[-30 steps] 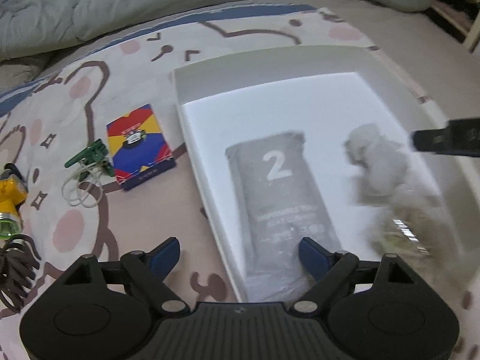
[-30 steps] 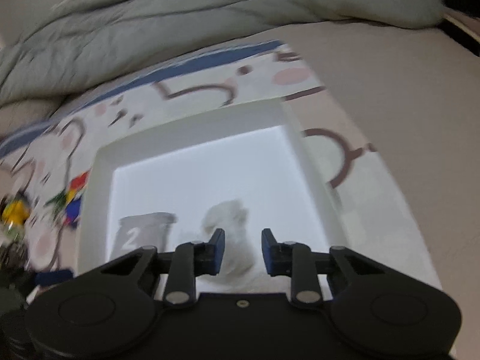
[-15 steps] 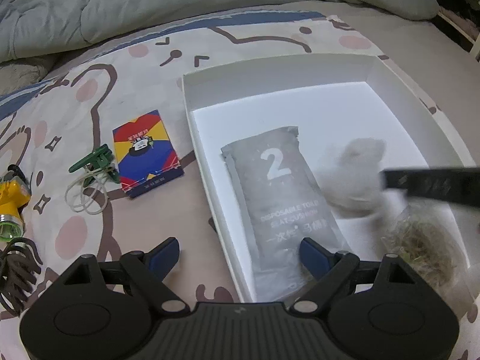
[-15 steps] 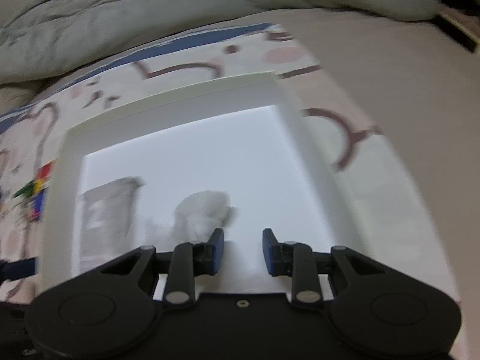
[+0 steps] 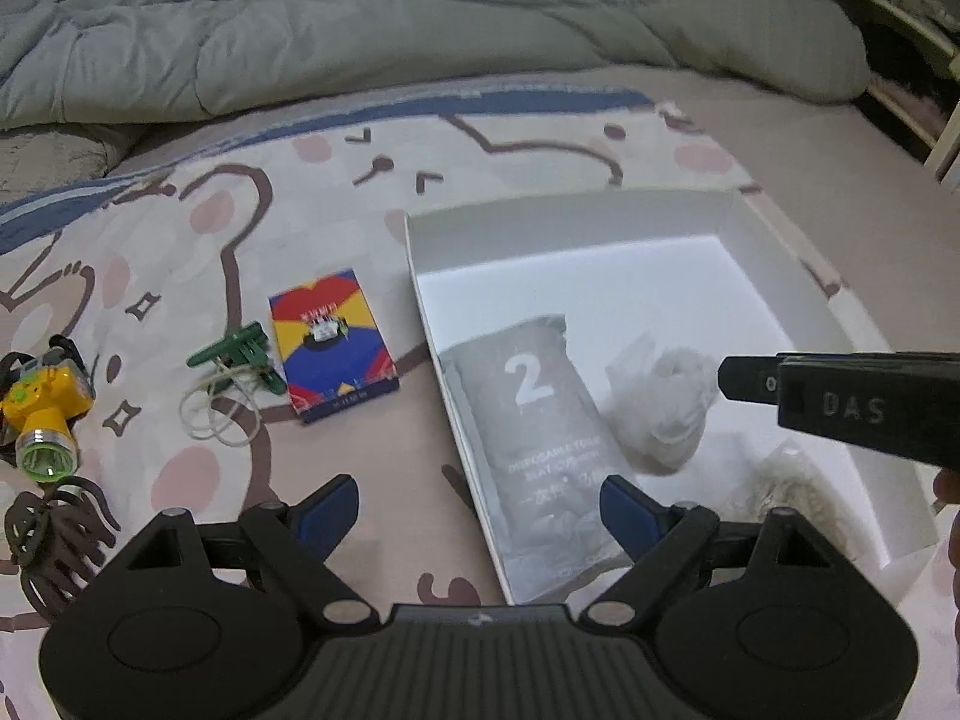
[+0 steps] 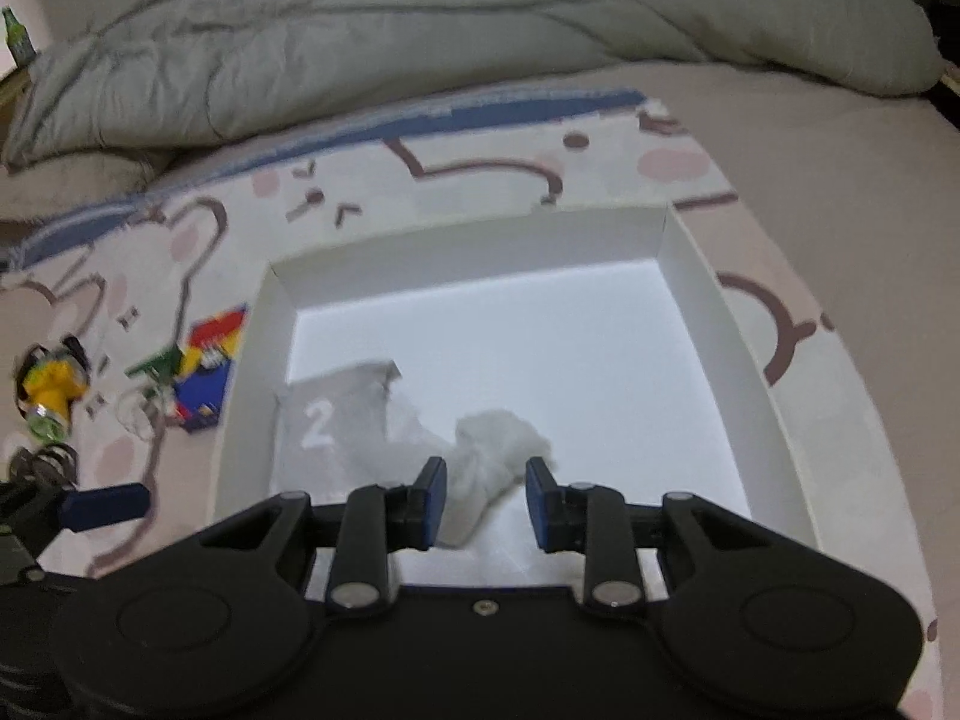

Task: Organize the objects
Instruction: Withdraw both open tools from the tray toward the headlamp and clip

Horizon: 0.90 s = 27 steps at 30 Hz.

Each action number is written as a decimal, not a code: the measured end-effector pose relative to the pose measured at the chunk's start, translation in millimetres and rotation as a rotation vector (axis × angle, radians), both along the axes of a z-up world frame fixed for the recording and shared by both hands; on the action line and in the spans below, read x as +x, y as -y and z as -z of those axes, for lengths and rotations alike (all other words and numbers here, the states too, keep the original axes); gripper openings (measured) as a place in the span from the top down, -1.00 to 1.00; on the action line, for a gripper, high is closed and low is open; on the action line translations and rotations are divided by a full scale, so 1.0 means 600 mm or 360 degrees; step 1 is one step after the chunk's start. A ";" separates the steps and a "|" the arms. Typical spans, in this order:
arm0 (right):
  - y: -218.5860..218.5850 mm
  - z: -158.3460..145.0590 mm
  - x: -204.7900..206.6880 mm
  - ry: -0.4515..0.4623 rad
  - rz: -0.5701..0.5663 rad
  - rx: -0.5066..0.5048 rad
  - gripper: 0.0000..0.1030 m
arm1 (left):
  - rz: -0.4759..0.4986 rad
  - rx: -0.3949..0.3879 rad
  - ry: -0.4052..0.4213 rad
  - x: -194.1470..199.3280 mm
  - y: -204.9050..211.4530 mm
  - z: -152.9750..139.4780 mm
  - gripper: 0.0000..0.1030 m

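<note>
Inside the white box (image 6: pixel 720 324), near its front half: a soft white bundle (image 6: pixel 498 450), lying just ahead of the right gripper (image 6: pixel 486 501), in line with the gap between the blue fingertips at 12 o'clock. Jaws parted, pads on either side of the bundle's near end; no pad seen pressing it, so released, not grasping. Long axis of the bundle running roughly from 7 to 1 o'clock in the right wrist view, its tail trailing down toward the left pad.

At 9 o'clock of the bundle, flat on the box floor: a grey packet (image 5: pixel 540 414), long axis front to back, touching or slightly under the bundle's edge. Printed on it a large "2" and "DISPOSABLE TOILET SEAT" wording, partly legible, with a smaller line below too blurred to read.

Left gripper (image 5: pixel 480 510) spread wide and holding nothing, straddling the box's left wall, well short of anything. Seen from there, the right gripper's side bearing the letters "DAS".

Outside the box on the printed blanket (image 5: pixel 180 252), at 9 o'clock: a colourful card box (image 5: pixel 333 345), writing too small to read; a green clip (image 5: pixel 234 354) with cord; a yellow headlamp (image 5: pixel 45 408); a dark claw hair clip (image 5: pixel 54 534).

Nearer arm for the bundle: the right, judging by position. Nearer for the loose items on the blanket: the left.
</note>
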State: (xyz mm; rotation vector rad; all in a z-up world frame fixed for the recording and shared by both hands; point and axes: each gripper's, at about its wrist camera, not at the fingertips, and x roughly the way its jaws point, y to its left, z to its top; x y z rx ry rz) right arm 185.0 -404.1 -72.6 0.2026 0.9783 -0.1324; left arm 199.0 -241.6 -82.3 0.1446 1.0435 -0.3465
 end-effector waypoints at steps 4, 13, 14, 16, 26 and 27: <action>0.002 -0.031 -0.016 0.0103 0.0007 0.0031 0.39 | 0.0007 -0.0034 0.0080 -0.004 -0.015 -0.028 -0.71; 0.010 -0.074 -0.061 0.0233 0.0006 -0.0052 0.11 | 0.0000 -0.0126 0.0226 -0.022 -0.046 -0.075 -0.72; 0.012 -0.077 -0.066 0.0238 0.0004 -0.0064 0.05 | -0.0002 -0.0134 0.0237 -0.025 -0.049 -0.079 -0.73; 0.018 -0.082 -0.076 0.0247 0.0010 -0.0087 -0.08 | -0.0005 -0.0146 0.0251 -0.029 -0.053 -0.084 -0.77; 0.040 -0.087 -0.119 0.0263 0.0055 -0.0159 -0.63 | -0.0005 -0.0200 0.0324 -0.057 -0.063 -0.103 -0.98; 0.041 -0.086 -0.123 0.0265 0.0056 -0.0164 -0.65 | -0.0010 -0.0207 0.0328 -0.059 -0.064 -0.104 -0.99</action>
